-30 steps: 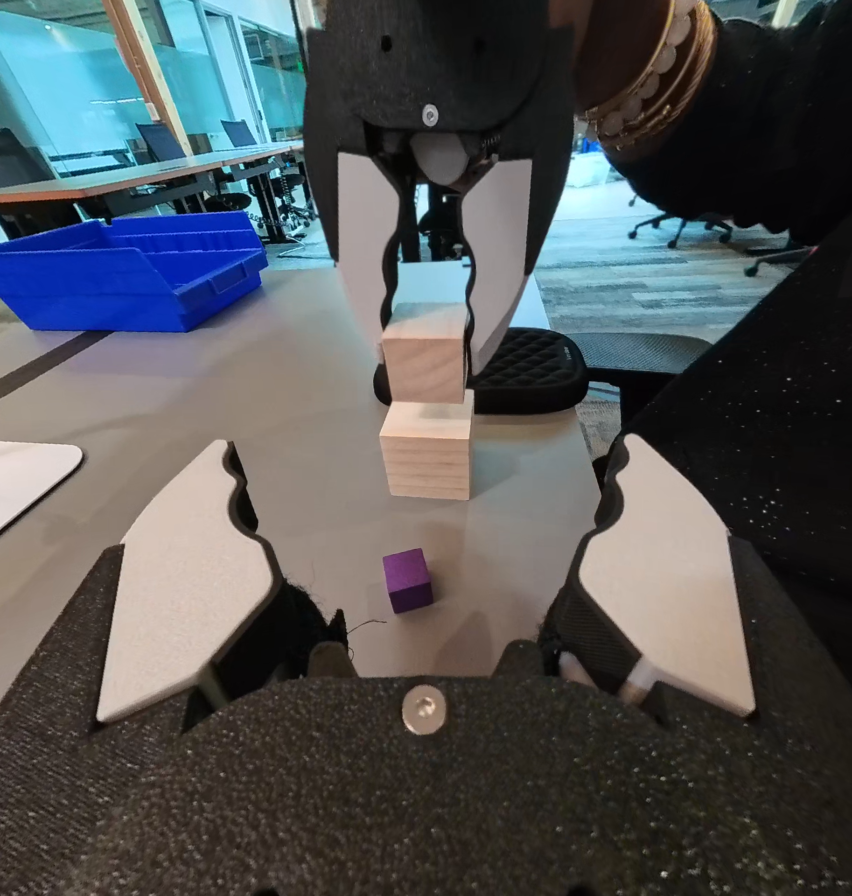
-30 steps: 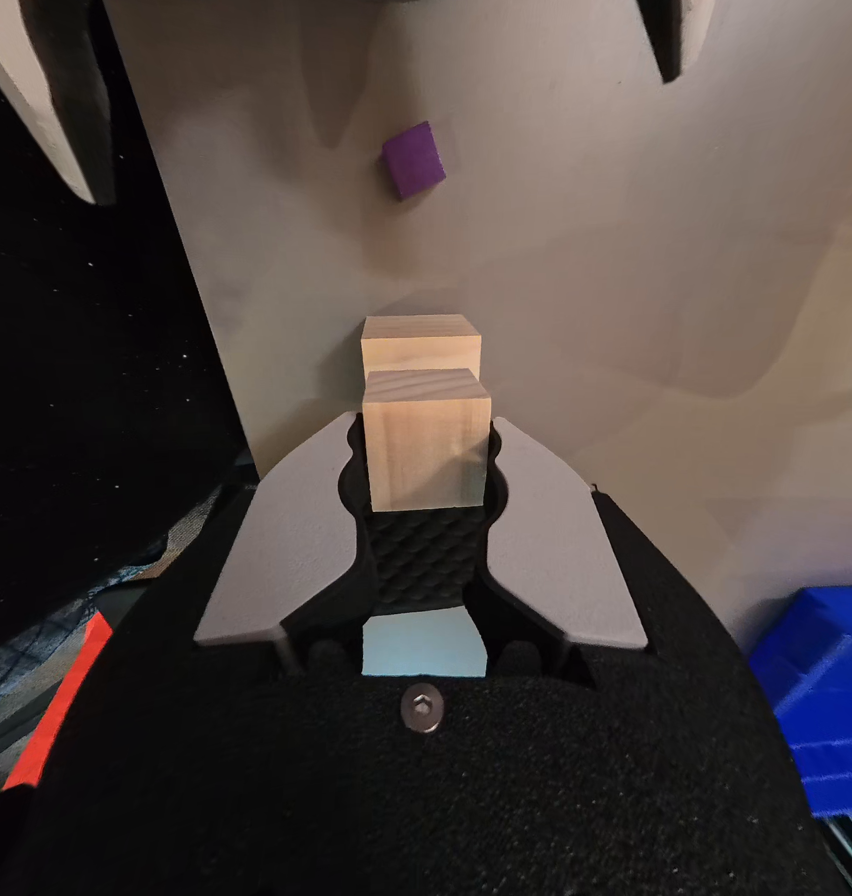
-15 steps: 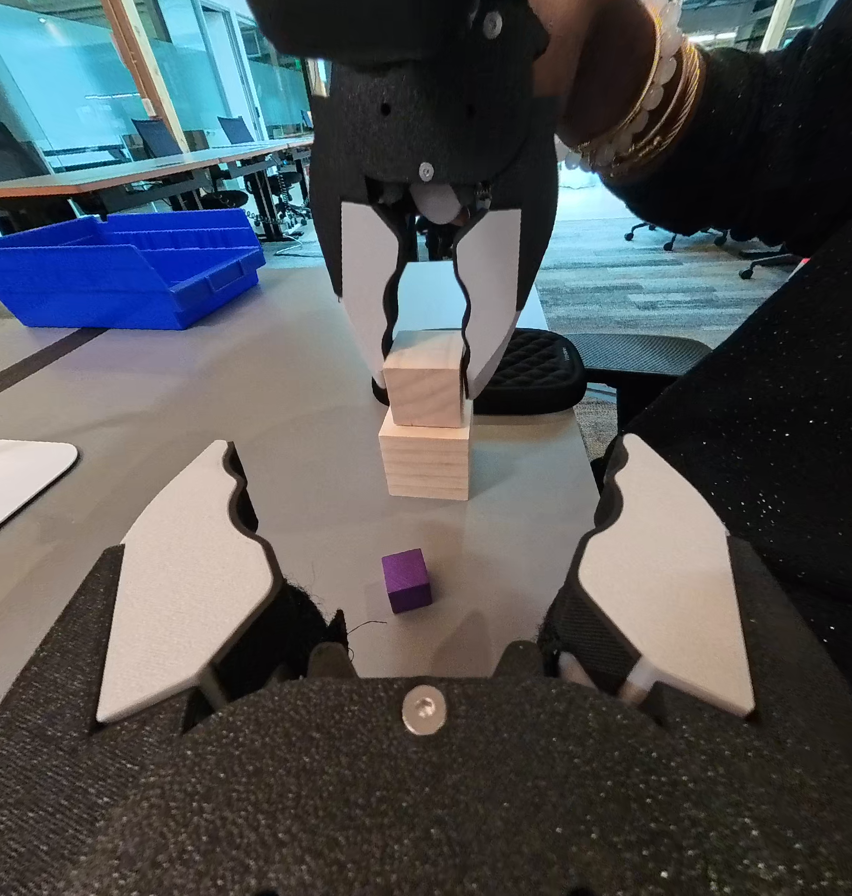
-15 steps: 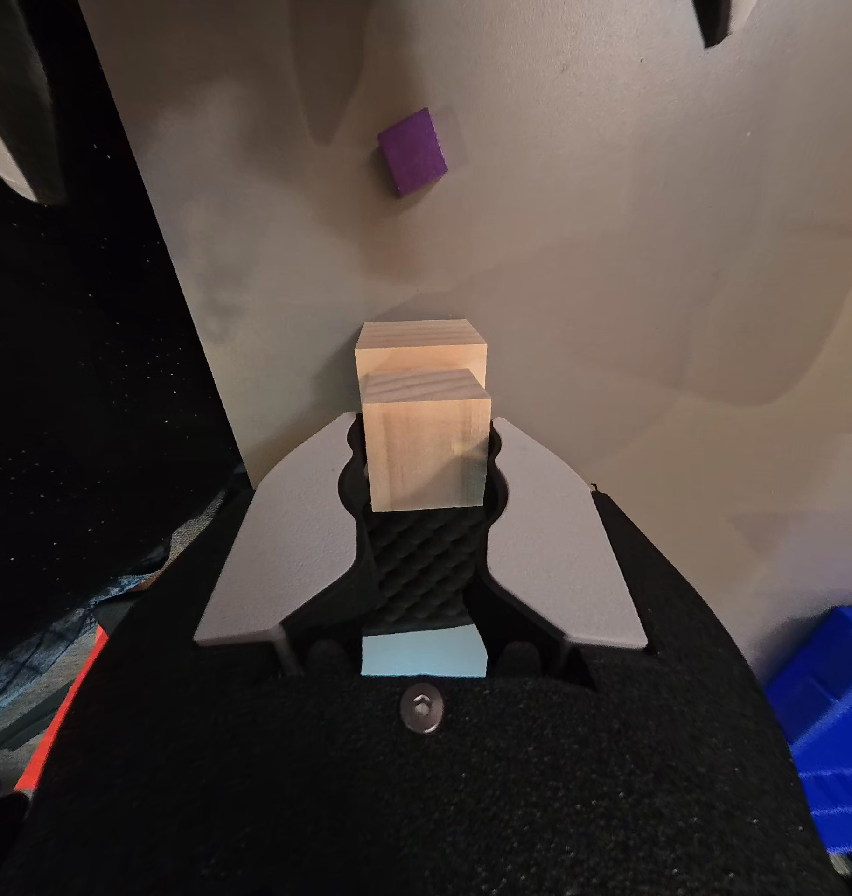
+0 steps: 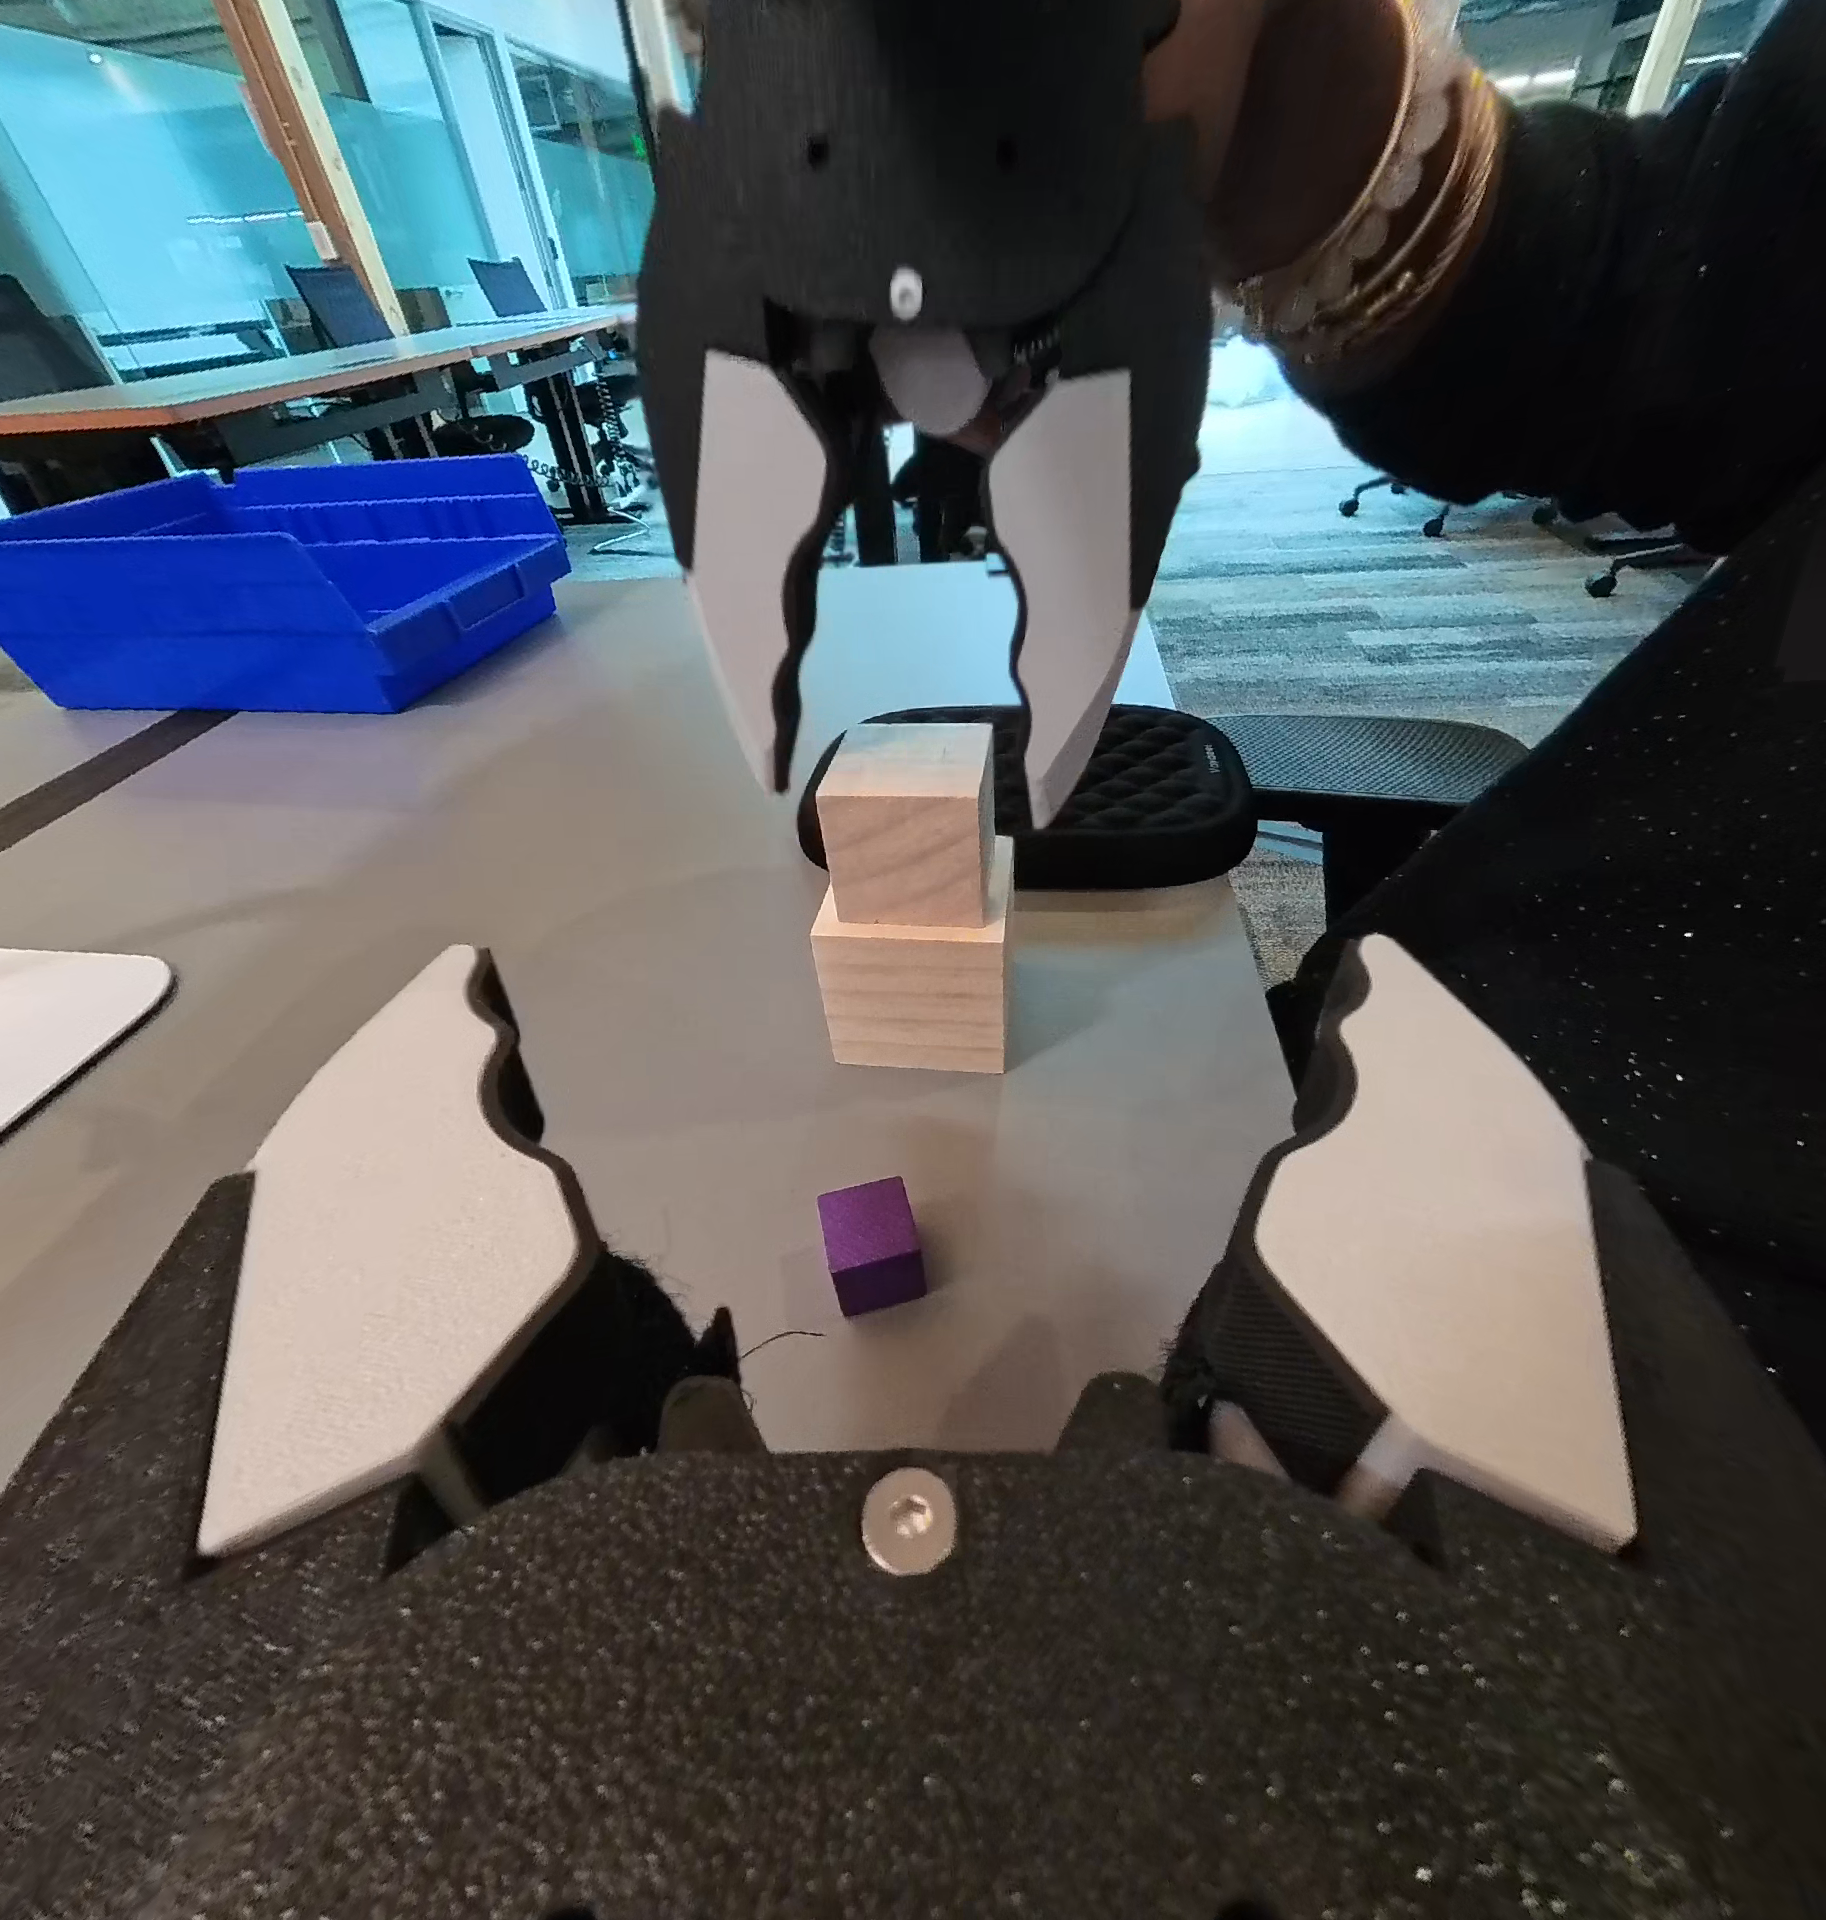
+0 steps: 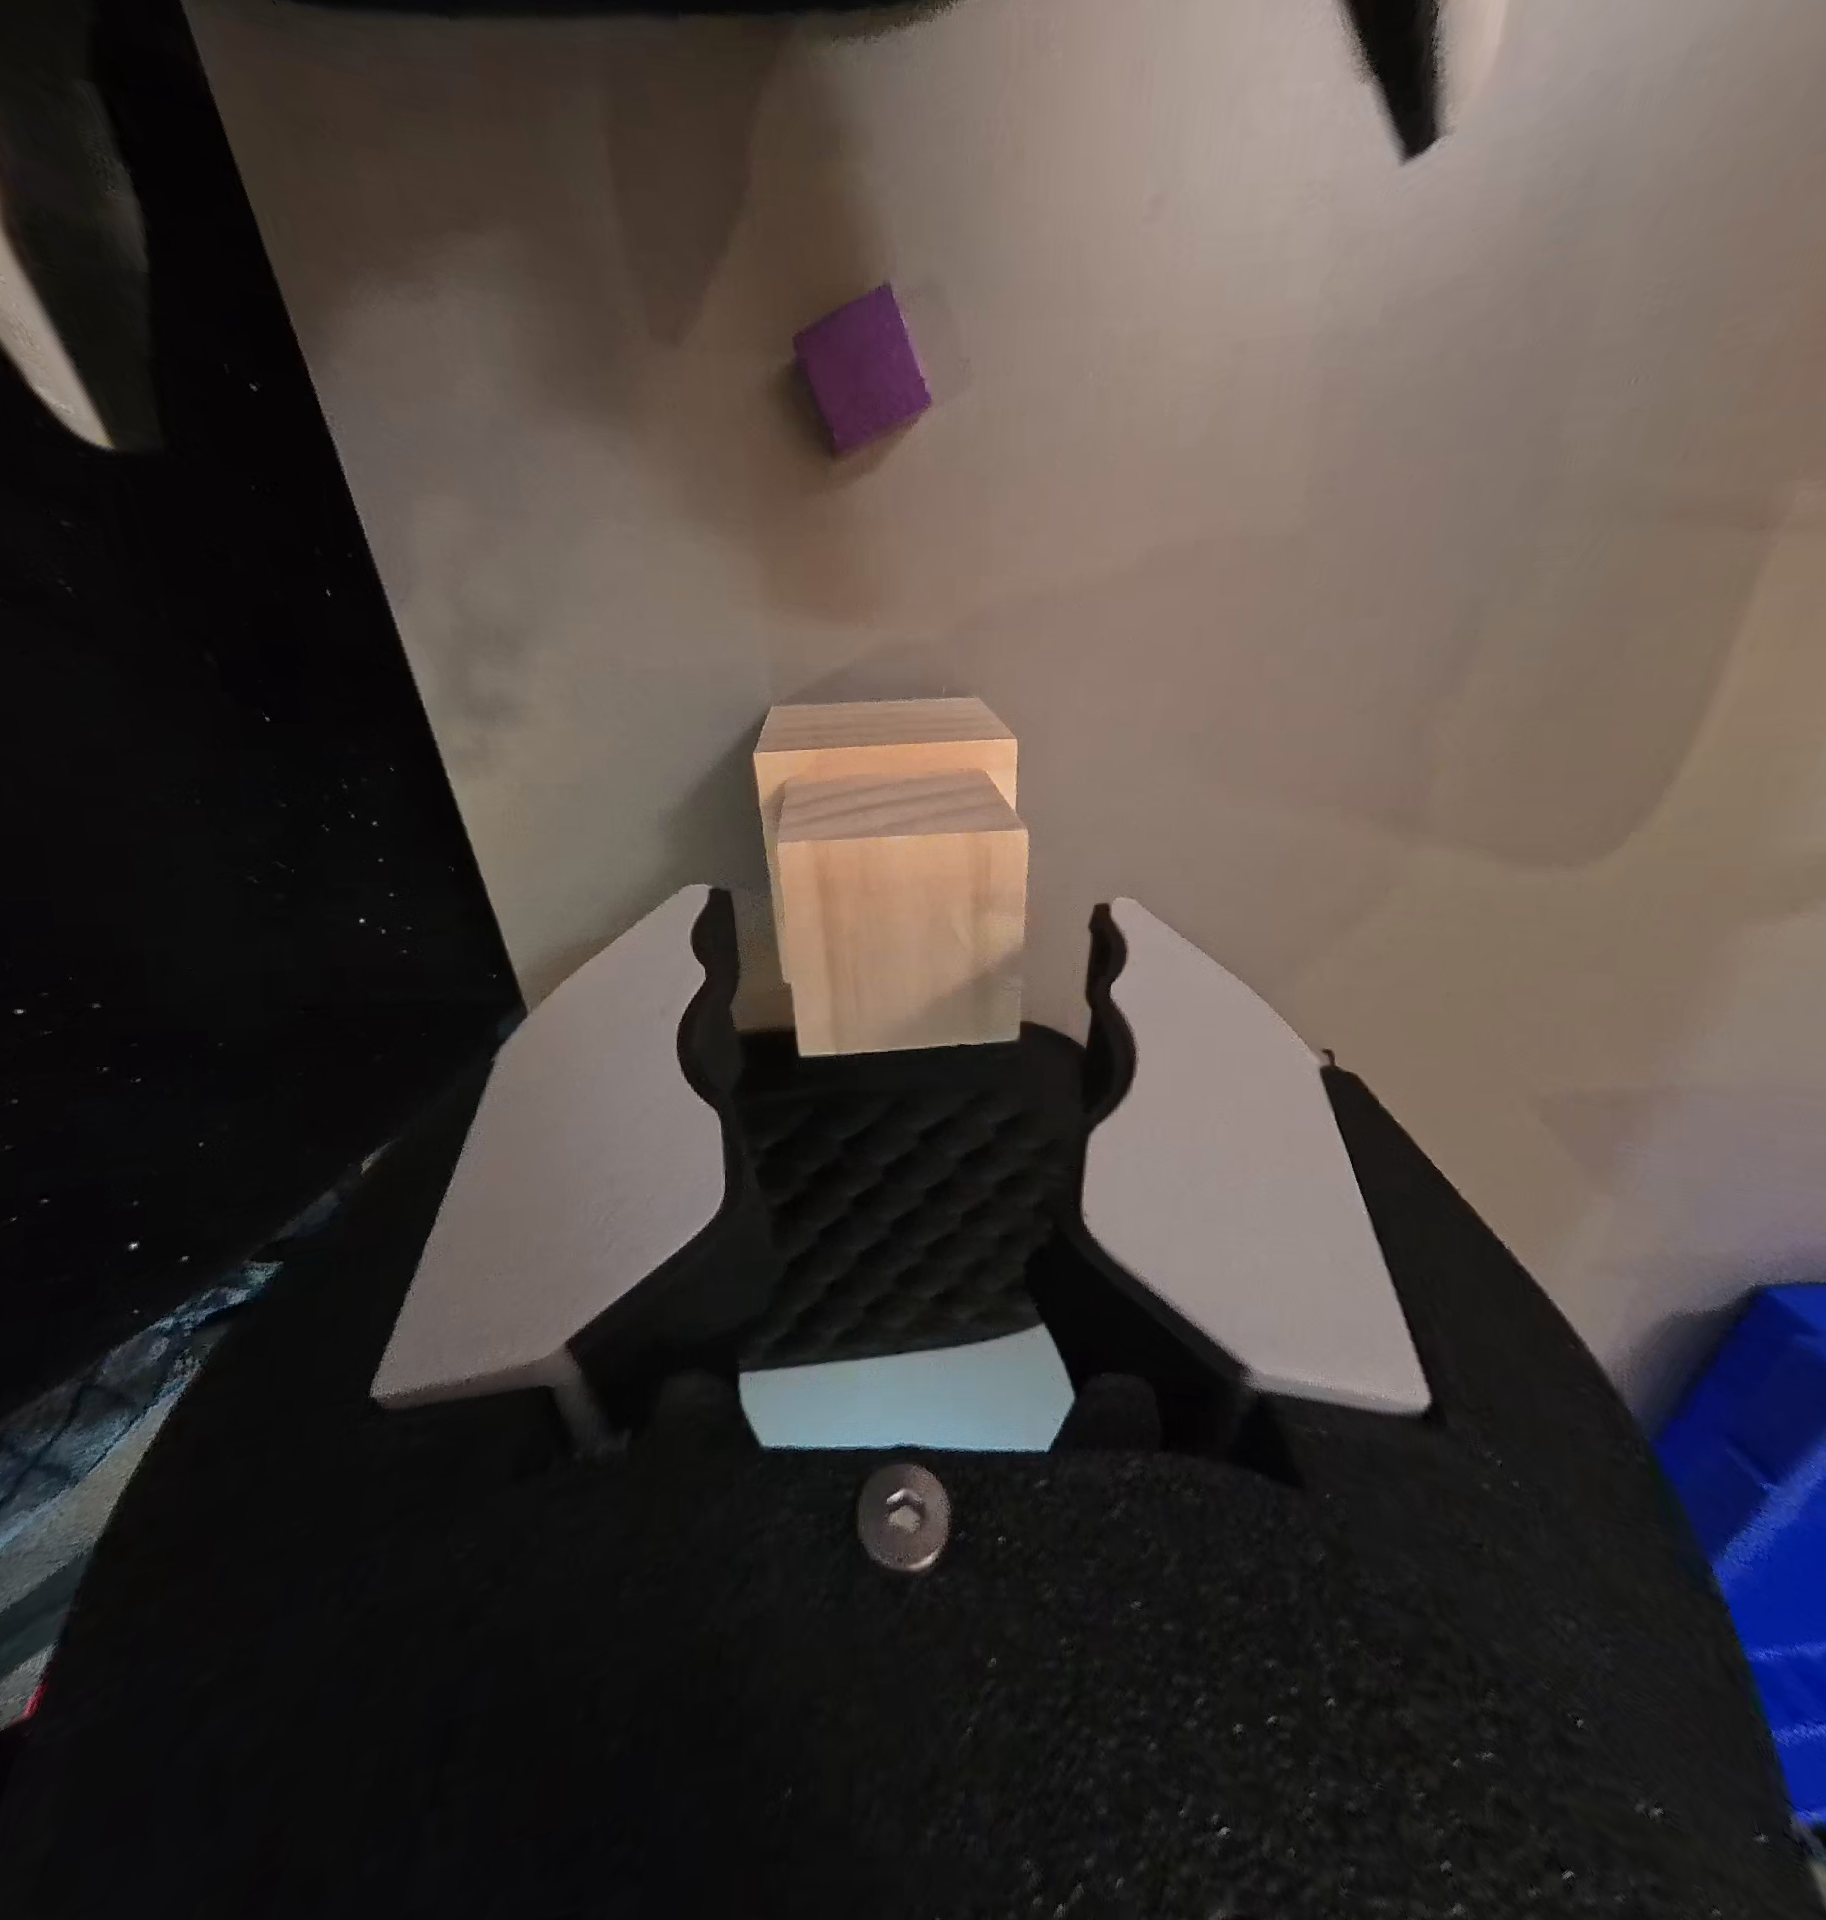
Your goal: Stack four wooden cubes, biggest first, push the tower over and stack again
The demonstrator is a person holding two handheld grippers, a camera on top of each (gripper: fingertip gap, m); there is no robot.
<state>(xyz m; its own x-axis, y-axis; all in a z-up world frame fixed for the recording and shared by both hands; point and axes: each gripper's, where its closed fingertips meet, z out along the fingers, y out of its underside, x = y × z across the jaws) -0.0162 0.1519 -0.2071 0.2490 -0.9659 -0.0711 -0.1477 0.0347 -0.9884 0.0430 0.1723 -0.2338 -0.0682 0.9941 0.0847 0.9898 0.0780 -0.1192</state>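
Two plain wooden cubes stand stacked on the grey table (image 5: 597, 935): the smaller cube (image 5: 904, 831) rests on the bigger cube (image 5: 914, 997). My right gripper (image 5: 909, 779) hangs just above the stack with its fingers spread, clear of the top cube on both sides. In the right wrist view the top cube (image 6: 904, 925) stands free between the parted fingers of the right gripper (image 6: 898, 914), above the bigger cube (image 6: 888, 743). A small purple cube (image 5: 873, 1247) lies on the table in front of the stack, between the wide-open fingers of my left gripper (image 5: 909, 966); it also shows in the right wrist view (image 6: 862, 369).
A blue bin (image 5: 254, 592) stands at the back left. A black quilted pad (image 5: 1127, 800) lies behind the stack at the table's edge. A white mat's corner (image 5: 47, 1029) is at the left. A person's dark sleeve (image 5: 1636, 270) and a chair (image 5: 1366, 748) are to the right. The gap from one gripper's tips to the other's is roughly 9 centimeters. About 8 centimeters separates my left fingertips from the small purple cube (image 5: 873, 1247). It is also in sight in the right wrist view (image 6: 847, 337).
My right gripper lowered the smaller wooden cube onto the bigger one, opened and rose a little. The cube stays on the stack. My left gripper stayed in place.
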